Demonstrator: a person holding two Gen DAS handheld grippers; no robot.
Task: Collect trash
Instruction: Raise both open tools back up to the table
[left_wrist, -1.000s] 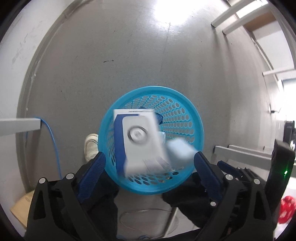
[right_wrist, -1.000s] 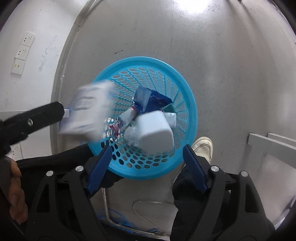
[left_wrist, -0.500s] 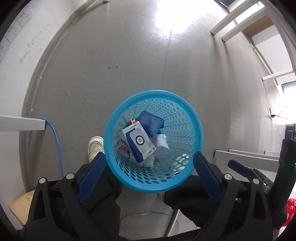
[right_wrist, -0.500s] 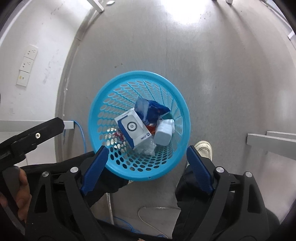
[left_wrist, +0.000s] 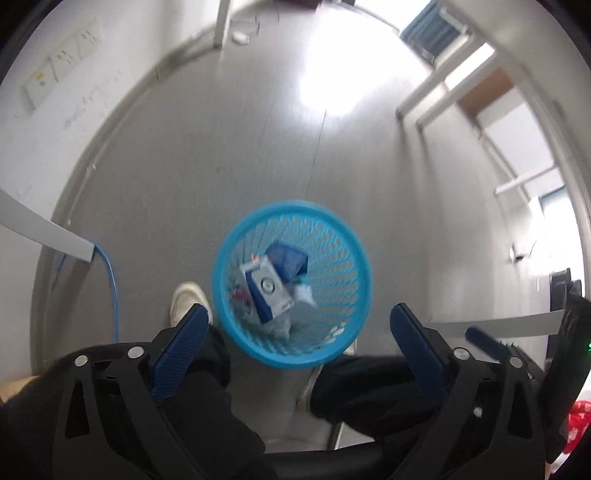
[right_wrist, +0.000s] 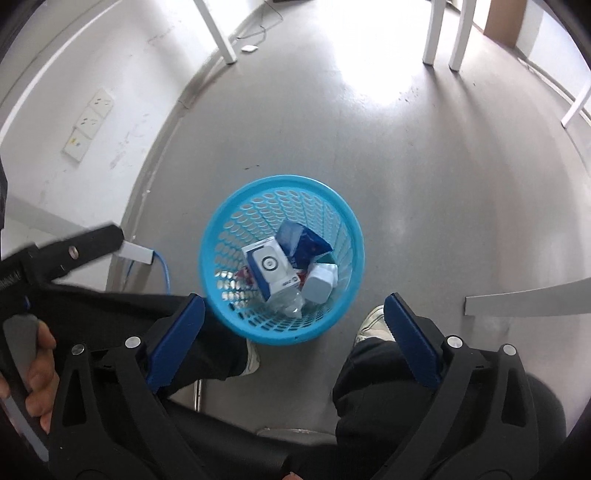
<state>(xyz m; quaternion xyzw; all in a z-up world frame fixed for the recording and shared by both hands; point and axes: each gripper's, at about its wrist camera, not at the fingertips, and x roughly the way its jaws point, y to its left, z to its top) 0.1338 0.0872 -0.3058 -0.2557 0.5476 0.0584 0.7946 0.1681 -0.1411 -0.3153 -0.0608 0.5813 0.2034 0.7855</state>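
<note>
Above blue basket (right_wrist: 282, 325), right claw (right_wrist: 293, 321) opening wide, left claw (left_wrist: 297, 334) spread, both empty.

A smooth grey floor (right_wrist: 424, 177) shines under a bright glare of light. The white wall (right_wrist: 122, 70) carries a row of sockets (right_wrist: 88, 123) (three plates in line). White furniture legs (right_wrist: 439, 33) stand at the far side, a brown panel (right_wrist: 511, 18) beside them.

Open floor (right_wrist: 424, 192) beyond basket (right_wrist: 221, 229), wall (right_wrist: 74, 92) left, table legs (right_wrist: 439, 33) far back.
</note>
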